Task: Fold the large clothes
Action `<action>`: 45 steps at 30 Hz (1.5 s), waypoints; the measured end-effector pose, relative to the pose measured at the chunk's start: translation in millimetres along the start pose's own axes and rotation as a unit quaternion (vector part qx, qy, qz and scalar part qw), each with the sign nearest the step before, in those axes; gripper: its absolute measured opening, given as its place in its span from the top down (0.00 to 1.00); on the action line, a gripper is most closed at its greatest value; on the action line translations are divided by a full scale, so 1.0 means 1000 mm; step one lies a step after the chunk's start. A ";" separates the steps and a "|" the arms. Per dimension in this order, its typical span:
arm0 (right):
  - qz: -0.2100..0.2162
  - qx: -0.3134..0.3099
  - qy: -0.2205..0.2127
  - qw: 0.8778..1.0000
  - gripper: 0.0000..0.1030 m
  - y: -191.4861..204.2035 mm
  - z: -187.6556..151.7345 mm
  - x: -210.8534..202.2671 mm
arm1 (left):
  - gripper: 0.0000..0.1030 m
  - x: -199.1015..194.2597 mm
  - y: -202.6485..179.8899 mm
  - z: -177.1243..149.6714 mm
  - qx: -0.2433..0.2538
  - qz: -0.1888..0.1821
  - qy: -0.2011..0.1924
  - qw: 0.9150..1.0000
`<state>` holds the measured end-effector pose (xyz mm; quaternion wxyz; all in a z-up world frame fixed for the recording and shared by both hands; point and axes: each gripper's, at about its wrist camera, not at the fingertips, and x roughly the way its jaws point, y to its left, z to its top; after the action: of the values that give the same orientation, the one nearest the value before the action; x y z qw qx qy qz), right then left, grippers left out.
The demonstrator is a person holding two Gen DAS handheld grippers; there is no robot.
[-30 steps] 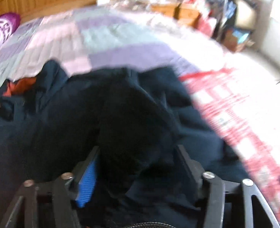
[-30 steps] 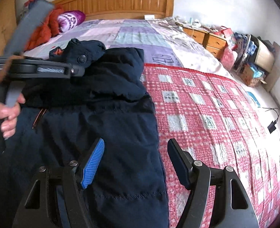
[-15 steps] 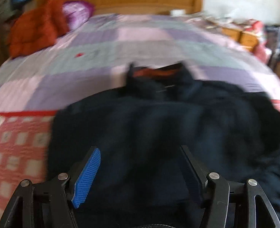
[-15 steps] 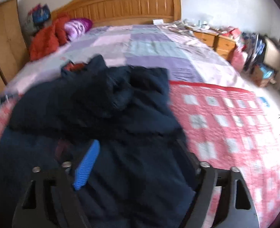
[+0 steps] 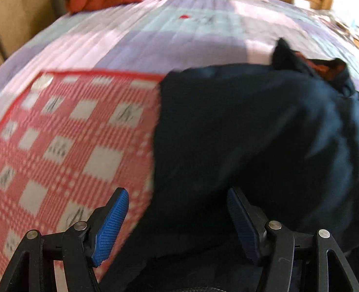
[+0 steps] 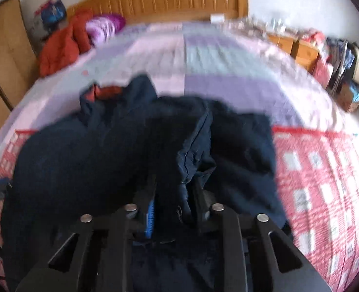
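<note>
A wooden-framed bed point(image 6: 155, 2) fills the room, its lilac patchwork quilt point(image 6: 203, 58) overlaid near you by a red checked blanket point(image 5: 65, 131), and on that boundary lies the job: a bulky navy jacket point(image 6: 101, 150) in a loose heap, orange lining showing at its collar point(image 6: 106, 92), partly on the checked blanket and partly on the quilt. Your right hand-held gripper point(image 6: 173, 209) is closing on a raised fold of the jacket, cloth bunched between its jaws; from this view the pads seem to be pinching it already. Make sure you have caught one clean edge, not several layers, or the fold will drag the heap with it. Your left hand-held gripper point(image 5: 177, 216) hangs released, jaws widening, over the jacket's side edge point(image 5: 155, 146), nothing gripped. Set it on the matching corner before you lift, then carry both sides together and lay the panel flat. An orange garment point(image 6: 62, 46) and a purple pillow point(image 6: 104, 26) near the headboard stay well clear.
</note>
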<state>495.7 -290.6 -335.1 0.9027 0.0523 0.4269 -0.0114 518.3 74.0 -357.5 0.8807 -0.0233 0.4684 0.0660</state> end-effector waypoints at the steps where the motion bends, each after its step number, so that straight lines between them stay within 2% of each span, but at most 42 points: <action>1: -0.017 0.000 -0.015 1.000 0.76 -0.005 -0.003 -0.006 | 0.25 0.005 0.008 -0.004 -0.011 0.006 0.006 1.000; 2: -0.032 0.004 -0.009 0.999 0.84 -0.011 -0.008 -0.003 | 0.16 0.009 0.014 -0.007 -0.020 0.010 0.011 1.000; 3: -0.042 0.016 0.020 0.999 0.86 -0.020 -0.017 0.010 | 0.09 0.014 0.022 -0.010 -0.030 0.007 0.015 0.999; 5: -0.025 0.035 0.064 0.997 0.86 -0.031 -0.034 0.027 | 0.08 0.022 0.030 -0.014 -0.044 0.002 0.025 0.999; 8: -0.058 -0.019 0.048 0.997 0.86 -0.013 -0.037 0.021 | 0.08 0.014 0.025 -0.012 -0.017 0.036 0.007 0.999; 12: -0.063 0.000 0.049 0.997 0.86 -0.020 -0.035 0.014 | 0.10 -0.003 0.043 -0.012 -0.020 0.050 -0.006 0.999; 15: -0.092 -0.022 0.006 0.995 0.86 -0.012 -0.032 -0.013 | 0.11 -0.022 0.062 -0.005 -0.021 0.060 -0.029 0.998; 18: -0.102 -0.058 -0.076 0.990 0.82 0.008 -0.026 -0.052 | 0.11 -0.047 0.072 0.017 -0.037 0.043 -0.072 0.996; 19: -0.095 -0.064 -0.095 0.989 0.79 0.015 -0.022 -0.058 | 0.11 -0.052 0.070 0.027 -0.042 0.024 -0.081 0.996; 20: -0.085 -0.071 -0.113 0.987 0.65 0.027 -0.015 -0.062 | 0.11 -0.054 0.062 0.039 -0.046 0.000 -0.087 0.995; 21: -0.072 -0.073 -0.128 0.986 0.42 0.040 -0.007 -0.061 | 0.11 -0.052 0.047 0.053 -0.041 -0.027 -0.084 0.995; 23: -0.025 -0.077 -0.128 0.989 0.21 0.070 0.011 -0.047 | 0.11 -0.043 0.004 0.072 -0.014 -0.075 -0.073 0.994; 25: 0.002 -0.087 -0.112 0.990 0.21 0.098 0.022 -0.028 | 0.11 -0.027 -0.046 0.081 0.022 -0.114 -0.049 0.992; 26: 0.013 -0.099 -0.099 0.990 0.21 0.116 0.028 -0.013 | 0.11 -0.018 -0.073 0.082 0.051 -0.120 -0.040 0.991; 28: 0.010 -0.134 -0.077 0.988 0.21 0.144 0.035 0.015 | 0.11 0.004 -0.108 0.081 0.090 -0.114 -0.021 0.989; 30: -0.012 -0.153 -0.036 0.988 0.21 0.153 0.040 0.051 | 0.10 0.038 -0.123 0.082 0.095 -0.081 0.012 0.992; 31: -0.025 -0.156 -0.008 0.987 0.21 0.150 0.041 0.070 | 0.10 0.053 -0.118 0.084 0.086 -0.069 0.020 0.994; 32: -0.056 -0.165 0.034 0.984 0.21 0.139 0.039 0.095 | 0.07 0.066 -0.109 0.085 0.077 -0.058 0.023 0.995; 33: -0.075 -0.160 0.062 0.982 0.23 0.119 0.036 0.113 | 0.05 0.074 -0.098 0.087 0.064 -0.057 0.029 0.996; 34: -0.067 -0.134 0.063 0.987 0.23 0.092 0.037 0.118 | 0.05 0.079 -0.089 0.088 0.059 -0.055 0.030 0.996; 35: -0.067 -0.109 0.059 0.990 0.24 0.071 0.037 0.117 | 0.05 0.080 -0.083 0.089 0.077 -0.043 0.024 0.996; 37: -0.088 -0.087 0.050 0.991 0.24 0.036 0.037 0.112 | 0.02 0.083 -0.073 0.088 0.099 -0.011 0.011 0.995; 38: -0.118 -0.095 0.046 0.987 0.24 0.024 0.035 0.112 | 0.02 0.089 -0.054 0.091 0.073 -0.001 0.021 0.997; 39: -0.129 -0.093 0.046 0.986 0.23 0.016 0.033 0.112 | 0.00 0.097 -0.036 0.093 0.037 0.001 0.037 0.999; 40: -0.132 -0.075 0.054 0.987 0.23 0.004 0.030 0.114 | 0.00 0.106 -0.017 0.094 0.000 -0.005 0.058 0.998; 41: -0.103 -0.053 0.063 0.991 0.23 -0.007 0.029 0.118 | 0.00 0.114 -0.009 0.093 -0.018 -0.024 0.077 0.997; 42: -0.095 -0.050 0.064 0.992 0.23 -0.010 0.028 0.120 | 0.00 0.116 -0.015 0.092 0.002 -0.016 0.078 0.997; 44: -0.104 -0.070 0.061 0.990 0.23 -0.003 0.026 0.123 | 0.00 0.110 -0.031 0.093 0.057 0.020 0.052 0.997; 45: -0.105 -0.074 0.060 0.990 0.23 -0.002 0.025 0.126 | 0.00 0.112 -0.030 0.093 0.056 0.016 0.055 0.997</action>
<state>594.9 -292.7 -416.4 0.8705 -0.0594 0.4833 -0.0716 661.2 64.6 -399.1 0.8525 0.0300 0.5192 0.0525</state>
